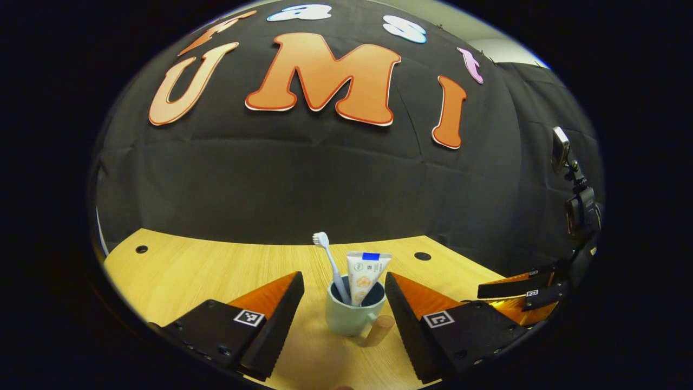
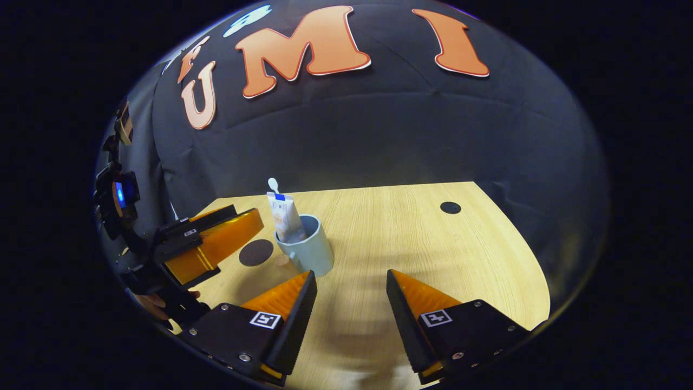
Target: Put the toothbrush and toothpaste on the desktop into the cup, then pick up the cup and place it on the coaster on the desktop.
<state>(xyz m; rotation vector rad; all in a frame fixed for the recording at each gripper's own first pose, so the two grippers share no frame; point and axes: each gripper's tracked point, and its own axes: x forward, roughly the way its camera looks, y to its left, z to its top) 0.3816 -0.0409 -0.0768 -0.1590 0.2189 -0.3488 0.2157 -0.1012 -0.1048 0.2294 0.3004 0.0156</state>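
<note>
The cup (image 1: 351,313) stands upright on the wooden surface (image 1: 216,276), with the toothbrush (image 1: 330,262) and toothpaste (image 1: 364,275) standing in it, brush head up and the tube leaning beside it. In the left gripper view the left gripper (image 1: 344,292) is spread wide, its fingers on either side of the cup but not touching it; the cup's wooden handle (image 1: 377,329) points toward the camera. The right gripper (image 1: 533,290) shows at the right edge of that view, well apart from the cup.

In the right gripper view the right gripper (image 2: 351,284) is spread over bare surface, holding nothing, with the cup (image 2: 309,246) just beyond its left finger. The dark round coaster (image 2: 256,252) lies flat just beside the cup, between it and the left gripper (image 2: 216,238).
</note>
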